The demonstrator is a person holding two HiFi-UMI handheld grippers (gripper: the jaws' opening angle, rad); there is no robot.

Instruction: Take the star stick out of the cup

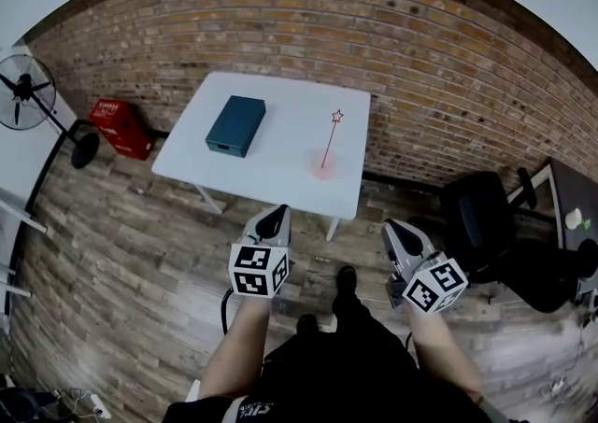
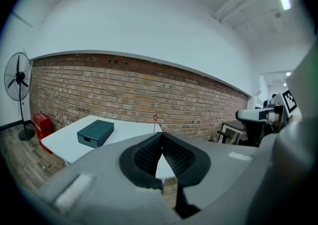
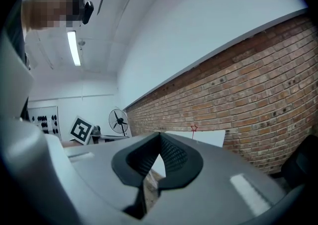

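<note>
A thin red star stick (image 1: 330, 141) stands tilted in a pale pink cup (image 1: 322, 168) near the right side of the white table (image 1: 280, 164). Both of my grippers hang over the wooden floor short of the table's near edge, well away from the cup. The left gripper (image 1: 277, 215) is shut and empty, as its own view shows (image 2: 161, 135); the star (image 2: 155, 117) peeks just above its jaws. The right gripper (image 1: 396, 229) also has its pads together with nothing between them (image 3: 159, 137), and the star (image 3: 194, 128) shows beyond them. In both gripper views the cup is hidden.
A teal box (image 1: 235, 125) lies on the table's left half. A red crate (image 1: 121, 128) and a standing fan (image 1: 23, 91) are on the left by the brick wall. A black office chair (image 1: 481, 216) and a dark desk (image 1: 572, 211) stand at the right.
</note>
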